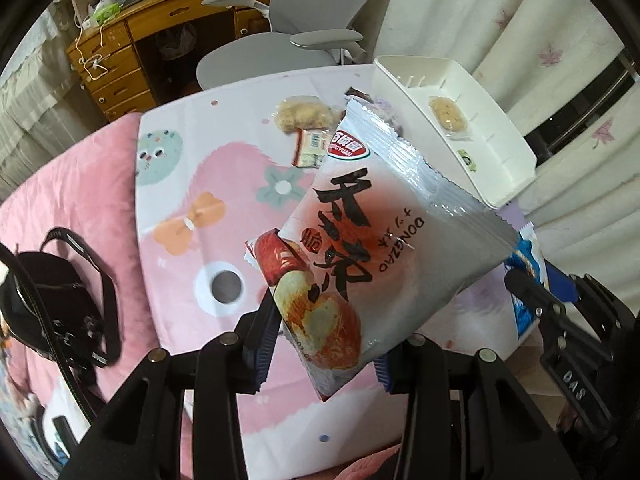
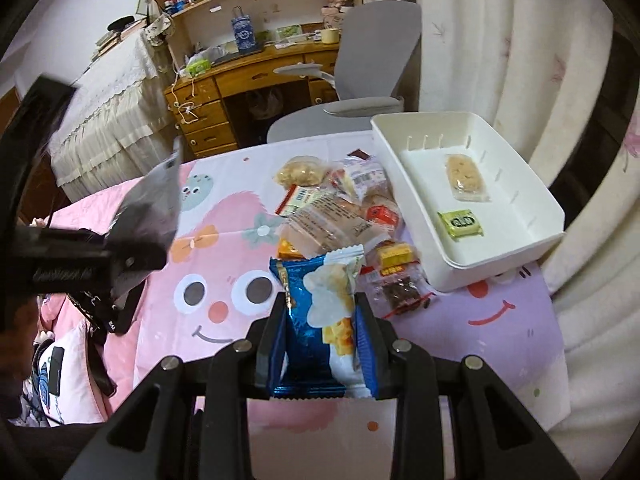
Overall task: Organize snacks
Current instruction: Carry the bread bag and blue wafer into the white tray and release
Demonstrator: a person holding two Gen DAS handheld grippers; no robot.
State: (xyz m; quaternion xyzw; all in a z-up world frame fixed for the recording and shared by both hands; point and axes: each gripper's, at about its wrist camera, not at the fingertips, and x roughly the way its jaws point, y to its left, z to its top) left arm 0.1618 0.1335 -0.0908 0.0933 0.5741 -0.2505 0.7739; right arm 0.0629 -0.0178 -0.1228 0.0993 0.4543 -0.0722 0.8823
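The left gripper [image 1: 326,344] is pinching a white pouch [image 1: 380,248] by its lower end, the fingers closed narrow on it, so most of the bag is standing out ahead of the tips, tilted toward the bin [image 1: 460,120]. The right gripper [image 2: 320,344] is clamping a blue pouch [image 2: 316,320] between its fingers, the bag sitting upright and filling the gap.

The bin is lying ahead and to the right of both pairs of fingers, already holding a pale bar [image 2: 464,178] and a green packet [image 2: 460,223]. The pile [image 2: 344,216] of loose snacks is lying straight ahead of the right fingers, just beside the bin.

The white pouch is probably the riskier load: gripped only at one end, the slick film could be slipping or swinging as it is carried over the bin wall, and its far corner could be catching the rim. With both grippers heading for the same bin, they could also be knocking each other. The blue pouch could be getting its contents crushed if squeezed harder.

Beneath the fingers a cartoon-printed cloth [image 2: 224,280] is covering the surface, with pink bedding to the left. Beyond the fingertips a grey chair [image 2: 360,80] is standing before a wooden desk [image 2: 248,76], and pale curtains [image 2: 500,60] are hanging to the right.
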